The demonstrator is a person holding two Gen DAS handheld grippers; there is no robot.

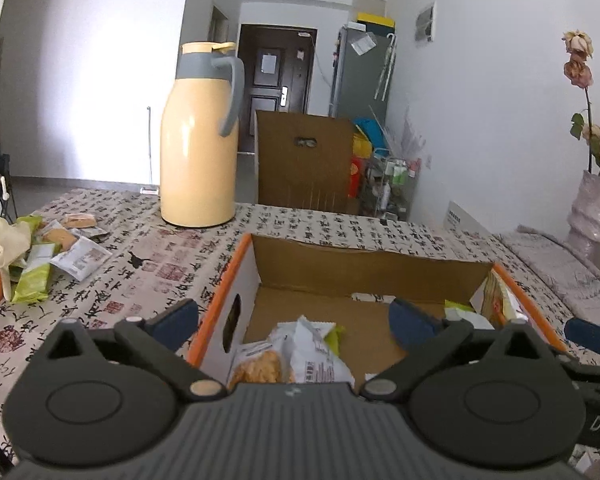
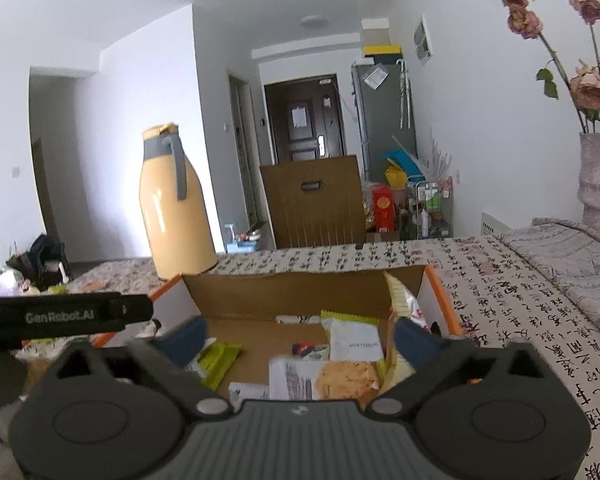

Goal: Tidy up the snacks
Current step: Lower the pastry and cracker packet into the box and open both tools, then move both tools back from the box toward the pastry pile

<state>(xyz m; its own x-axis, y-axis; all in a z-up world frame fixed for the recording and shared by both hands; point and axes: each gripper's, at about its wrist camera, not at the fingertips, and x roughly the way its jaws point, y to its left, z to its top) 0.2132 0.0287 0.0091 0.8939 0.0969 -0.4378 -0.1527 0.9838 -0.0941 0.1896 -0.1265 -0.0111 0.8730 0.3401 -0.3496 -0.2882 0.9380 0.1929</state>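
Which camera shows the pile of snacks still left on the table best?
The left wrist view. It shows the pile of snack packets lying on the tablecloth, left of the cardboard box. In the right wrist view only a blurry sliver of them shows at the far left edge, behind the other gripper.

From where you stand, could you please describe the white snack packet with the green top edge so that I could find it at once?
Start at the orange-rimmed cardboard box on the calligraphy-print tablecloth. Inside, toward its right, the white packet leans upright behind a flat cracker packet. Only it has a green strip along its top edge; the green packet to its left is green all over.
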